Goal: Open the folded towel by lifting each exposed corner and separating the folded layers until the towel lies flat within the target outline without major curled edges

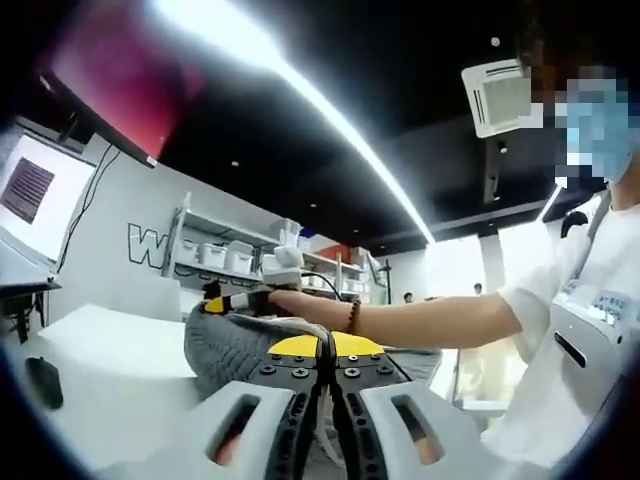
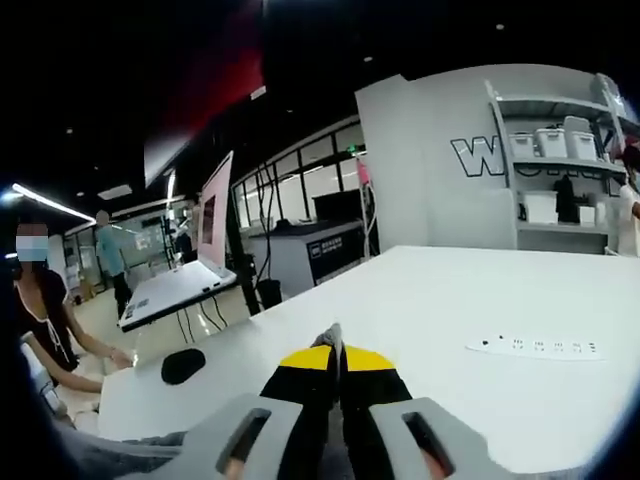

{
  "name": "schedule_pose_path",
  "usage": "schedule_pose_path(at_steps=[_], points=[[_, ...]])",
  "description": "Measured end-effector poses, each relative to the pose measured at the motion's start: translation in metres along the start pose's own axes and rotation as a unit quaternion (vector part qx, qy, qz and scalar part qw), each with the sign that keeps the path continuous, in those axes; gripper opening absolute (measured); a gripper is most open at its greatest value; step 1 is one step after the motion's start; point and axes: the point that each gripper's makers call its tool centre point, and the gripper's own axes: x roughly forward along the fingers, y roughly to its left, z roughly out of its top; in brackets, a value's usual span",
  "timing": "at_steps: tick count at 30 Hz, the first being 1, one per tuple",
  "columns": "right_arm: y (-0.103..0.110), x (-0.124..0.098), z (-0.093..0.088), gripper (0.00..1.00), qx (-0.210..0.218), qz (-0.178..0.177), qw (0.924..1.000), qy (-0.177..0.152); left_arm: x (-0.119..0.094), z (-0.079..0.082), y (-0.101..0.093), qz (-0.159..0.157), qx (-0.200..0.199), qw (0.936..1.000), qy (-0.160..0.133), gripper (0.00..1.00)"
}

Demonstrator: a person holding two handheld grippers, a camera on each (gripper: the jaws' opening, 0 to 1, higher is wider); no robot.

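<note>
The grey towel [image 1: 232,350] is held up off the white table [image 1: 110,380], bunched between the two grippers. My left gripper [image 1: 327,347] has its yellow-tipped jaws pressed together on a fold of the cloth. In the left gripper view, the right gripper [image 1: 214,303] reaches in on a person's bare arm [image 1: 430,318] and pinches the towel's far top edge. In the right gripper view, my right gripper [image 2: 337,348] is shut, with a thin sliver of towel [image 2: 334,334] sticking up between its tips. More grey cloth [image 2: 100,455] hangs at the lower left.
A white power strip [image 2: 540,347] lies on the table [image 2: 450,300] to the right, and a black mouse [image 2: 183,365] sits near the left edge. A monitor [image 2: 214,222] stands on another desk. Shelves with white bins [image 1: 215,255] line the far wall. People [image 2: 40,310] stand nearby.
</note>
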Motion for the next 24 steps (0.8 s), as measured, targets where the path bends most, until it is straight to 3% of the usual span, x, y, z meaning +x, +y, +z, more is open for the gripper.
schedule_pose_path(at_steps=[15,24], points=[[0.003,0.006,-0.017,0.0,0.026,0.005,0.9996,0.002,-0.009,-0.011,0.009,0.01,-0.007,0.9999,0.012,0.0],[-0.006,0.011,-0.025,0.0,0.028,0.0,0.9995,0.017,-0.011,-0.018,0.013,0.022,0.004,0.9994,0.026,0.0]])
